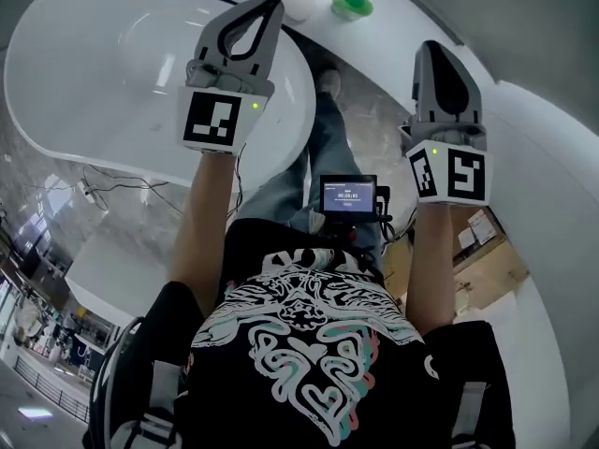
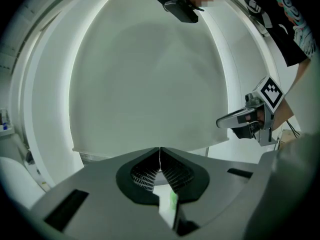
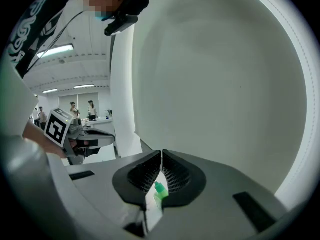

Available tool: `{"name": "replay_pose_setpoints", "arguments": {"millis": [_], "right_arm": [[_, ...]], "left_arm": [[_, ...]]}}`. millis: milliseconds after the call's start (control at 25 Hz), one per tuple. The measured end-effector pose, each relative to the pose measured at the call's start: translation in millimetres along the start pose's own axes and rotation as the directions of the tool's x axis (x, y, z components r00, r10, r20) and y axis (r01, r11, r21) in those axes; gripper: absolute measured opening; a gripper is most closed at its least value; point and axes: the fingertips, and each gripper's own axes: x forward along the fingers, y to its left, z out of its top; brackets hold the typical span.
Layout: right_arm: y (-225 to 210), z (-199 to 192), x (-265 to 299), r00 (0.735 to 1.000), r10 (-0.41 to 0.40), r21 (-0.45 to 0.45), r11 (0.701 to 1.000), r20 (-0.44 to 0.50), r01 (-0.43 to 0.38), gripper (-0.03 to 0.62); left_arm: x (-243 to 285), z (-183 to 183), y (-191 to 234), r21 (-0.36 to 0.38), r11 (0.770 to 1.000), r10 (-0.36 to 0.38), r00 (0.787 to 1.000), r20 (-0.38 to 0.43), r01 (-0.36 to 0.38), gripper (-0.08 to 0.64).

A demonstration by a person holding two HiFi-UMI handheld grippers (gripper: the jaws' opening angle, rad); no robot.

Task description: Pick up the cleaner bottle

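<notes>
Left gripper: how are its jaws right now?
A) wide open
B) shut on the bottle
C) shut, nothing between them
C: the left gripper has its jaws meeting in a thin line with nothing between them, and the green-capped bottle stands apart, ahead of it.

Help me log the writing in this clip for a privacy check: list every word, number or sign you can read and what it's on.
No text reads clearly.
Small screen on the person's chest: a row of digits, too small to read.
Black shirt: lettering in the print, too distorted to read.
Marker cubes: black-and-white square patterns, no letters.
Label on the cardboard box: too small to read.
</notes>
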Motion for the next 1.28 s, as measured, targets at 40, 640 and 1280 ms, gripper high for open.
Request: {"name": "replay_pose_setpoints", "arguments": {"millis": [40,640,1280], "right_arm": [[-1,-4,3,1.0,-0.001,0.0,1.0,-0.002,0.001,0.029],[-13,-82,39,0.996,0.014,0.011,1.0,-0.085,-0.013,0.031],[-19,-131,66,0.997,0.031,0.003,1.0,-0.073,-0.031,0.03]], "left_arm": [[3,-3,0,-0.002,1.0,0.0,1.0,0.001,0.0,0.017],[29,-62,-10,-0.079,0.994,-0.072,0.996,0.059,0.076,0.017],[50,-145,-19,0.028,0.994,-0.099,0.992,-0.079,0.101,0.017]]}}
